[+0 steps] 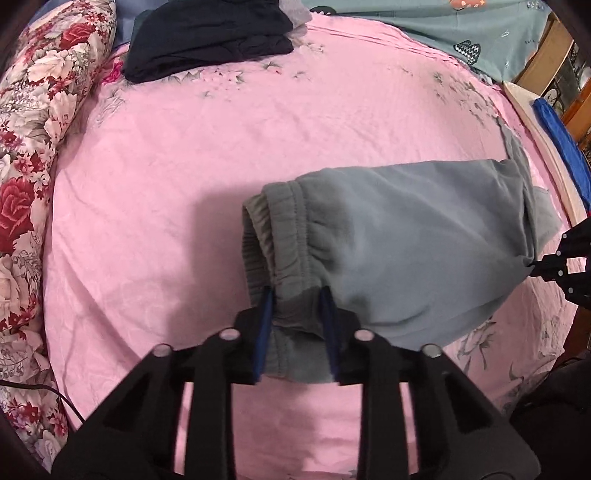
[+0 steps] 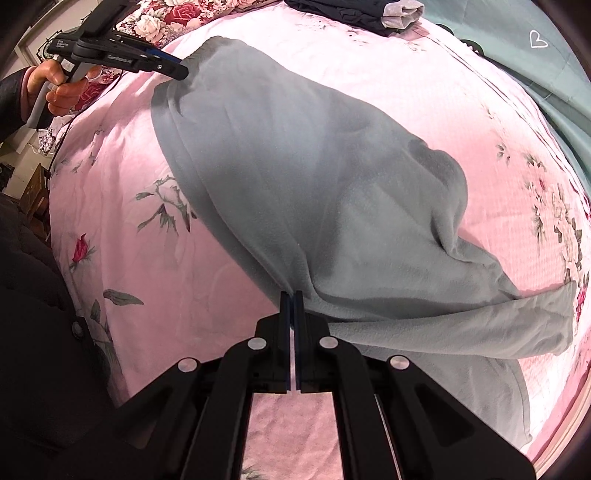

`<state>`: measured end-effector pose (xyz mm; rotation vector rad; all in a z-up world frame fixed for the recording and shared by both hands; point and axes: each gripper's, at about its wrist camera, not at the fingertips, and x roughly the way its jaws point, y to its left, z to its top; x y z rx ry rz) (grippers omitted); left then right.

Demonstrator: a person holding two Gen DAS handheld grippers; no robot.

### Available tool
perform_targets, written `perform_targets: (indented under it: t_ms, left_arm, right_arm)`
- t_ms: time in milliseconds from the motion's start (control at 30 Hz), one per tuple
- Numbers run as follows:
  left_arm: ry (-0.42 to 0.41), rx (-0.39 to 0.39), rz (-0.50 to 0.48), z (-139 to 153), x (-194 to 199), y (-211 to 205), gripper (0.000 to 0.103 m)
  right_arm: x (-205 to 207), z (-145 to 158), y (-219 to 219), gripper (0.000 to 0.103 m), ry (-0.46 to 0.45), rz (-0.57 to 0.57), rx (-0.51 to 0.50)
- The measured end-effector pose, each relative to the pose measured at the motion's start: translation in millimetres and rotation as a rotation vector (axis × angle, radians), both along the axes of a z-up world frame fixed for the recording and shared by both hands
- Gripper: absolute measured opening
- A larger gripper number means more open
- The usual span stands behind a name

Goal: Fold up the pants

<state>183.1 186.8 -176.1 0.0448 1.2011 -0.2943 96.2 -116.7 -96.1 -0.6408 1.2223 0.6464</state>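
Grey fleece pants [image 1: 413, 251] hang stretched between my two grippers above a pink floral bedsheet [image 1: 184, 184]. My left gripper [image 1: 297, 295] is shut on the elastic waistband, bunched between its blue pads. My right gripper [image 2: 292, 295] is shut on the folded edge of the pants [image 2: 314, 177] near the legs; it also shows in the left wrist view [image 1: 535, 264] at the right. In the right wrist view the left gripper [image 2: 181, 70] holds the far end, and the leg ends [image 2: 517, 325] trail onto the sheet at the right.
A pile of dark folded clothes [image 1: 210, 37] lies at the far side of the bed. A red floral quilt [image 1: 29, 147] runs along the left. A teal blanket [image 1: 443, 26] lies at the far right. The wooden bed edge [image 1: 546, 155] is at the right.
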Motion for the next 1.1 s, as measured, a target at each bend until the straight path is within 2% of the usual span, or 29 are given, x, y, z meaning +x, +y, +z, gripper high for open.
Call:
perform_targets:
  t_ms: [167,267,333,400,567,633,667,733,833,900,933,1033,1100]
  left_arm:
    - [-0.014,-0.012,0.008,9,-7,4,0.017]
    - [-0.041,-0.021,0.015,26,-18,8,0.004]
    - [-0.052,-0.044,0.037,36,-26,16,0.004]
    - [-0.041,-0.041,0.056,34,-32,21,0.004]
    - [0.03,-0.037,0.058,6,-33,16,0.005]
    - [0.031,-0.003,0.061,3,-33,13,0.02]
    - [0.032,0.015,0.069,2,-33,14,0.035]
    - [0.01,0.026,0.1,9,-34,20,0.038]
    - [-0.03,0.047,0.122,28,-34,24,0.038]
    - [-0.087,0.015,0.086,50,-35,11,0.038]
    - [-0.102,-0.015,0.064,57,-35,1,0.038]
    - [-0.115,-0.09,-0.015,61,-32,-39,0.039]
    - [-0.092,-0.104,-0.049,48,-27,-68,0.039]
  right_arm:
    - [-1,6,0,0.001,-0.007,0.011,0.008]
    - [-5,20,-1,0.001,-0.017,0.019,0.034]
    - [-9,27,-3,0.001,-0.013,0.019,0.054]
    - [-12,26,-5,0.001,0.001,0.024,0.059]
    - [-10,8,-4,0.001,0.033,0.012,0.041]
    - [-9,4,-2,0.001,0.04,0.004,0.039]
    - [-8,3,-1,0.001,0.043,0.005,0.036]
    - [-8,2,-2,0.001,0.037,0.004,0.032]
    - [-7,6,-5,0.011,0.05,-0.025,0.032]
    - [-6,18,-18,0.03,0.039,-0.07,0.072]
    - [-3,26,-27,0.033,0.023,-0.107,0.096]
    - [16,48,-64,0.035,-0.032,-0.28,0.161]
    - [39,68,-106,0.035,-0.137,-0.49,0.205]
